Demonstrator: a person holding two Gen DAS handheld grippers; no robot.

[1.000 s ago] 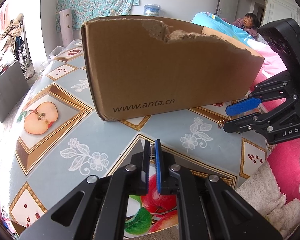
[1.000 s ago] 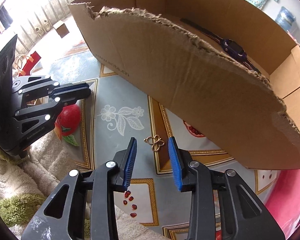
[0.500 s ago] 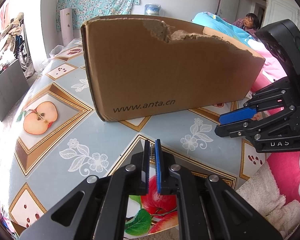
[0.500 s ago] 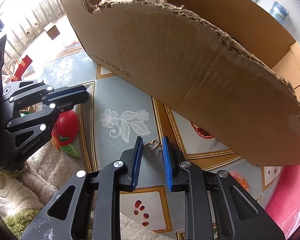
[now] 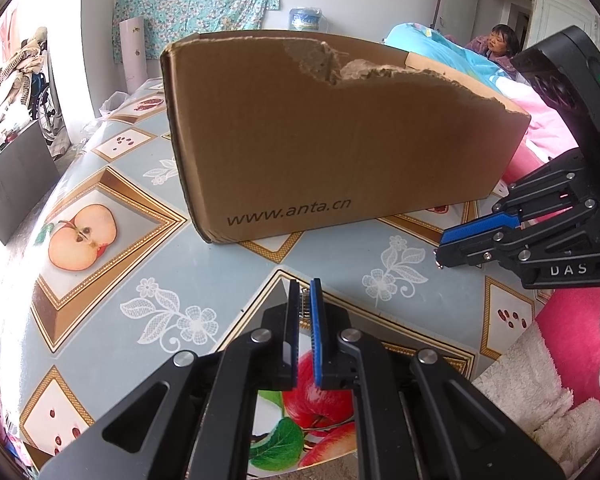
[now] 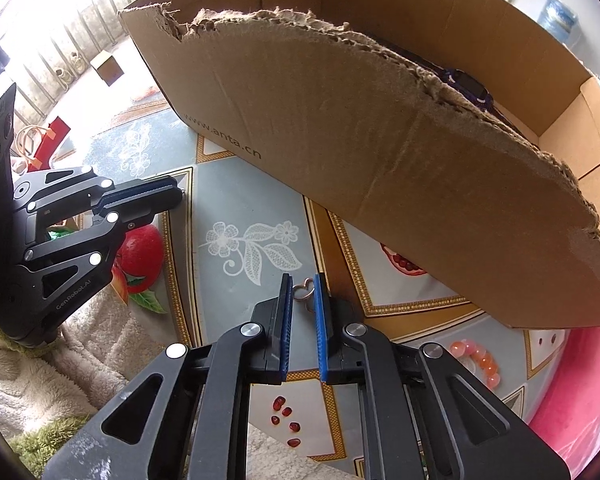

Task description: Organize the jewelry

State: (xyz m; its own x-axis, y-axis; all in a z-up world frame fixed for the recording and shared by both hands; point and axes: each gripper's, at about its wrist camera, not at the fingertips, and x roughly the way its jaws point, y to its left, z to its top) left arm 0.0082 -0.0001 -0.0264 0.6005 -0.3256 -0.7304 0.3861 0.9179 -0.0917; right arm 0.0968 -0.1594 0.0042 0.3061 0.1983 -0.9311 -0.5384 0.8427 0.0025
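Down at the table's (image 6: 236, 184) near edge, just in front of the torn cardboard box (image 6: 380, 152), the right gripper (image 6: 303, 300) has its blue fingers (image 6: 286, 312) drawn in on either side of a small gold clasp (image 6: 303, 294). They look to be touching it or a hair off; I can't tell whether it's truly pinched. So we're at the pick-up step, closing on one piece of jewelry. The clasp lies flat, its looped, heart-like end pointing away toward the box, and its long axis runs along the fingers, so the squeeze comes across its narrow width. Good line-up, I'd say. Next move calls for a firm close, a lift high enough to clear that ragged box wall, then a drop inside, where a dark watch (image 6: 466, 86) lies. An orange bead bracelet (image 6: 478, 362) waits on the table to the right. Over on the other side, the left gripper (image 5: 305, 300) hangs idle, fingers nearly together with only a thin gap, holding nothing visible.
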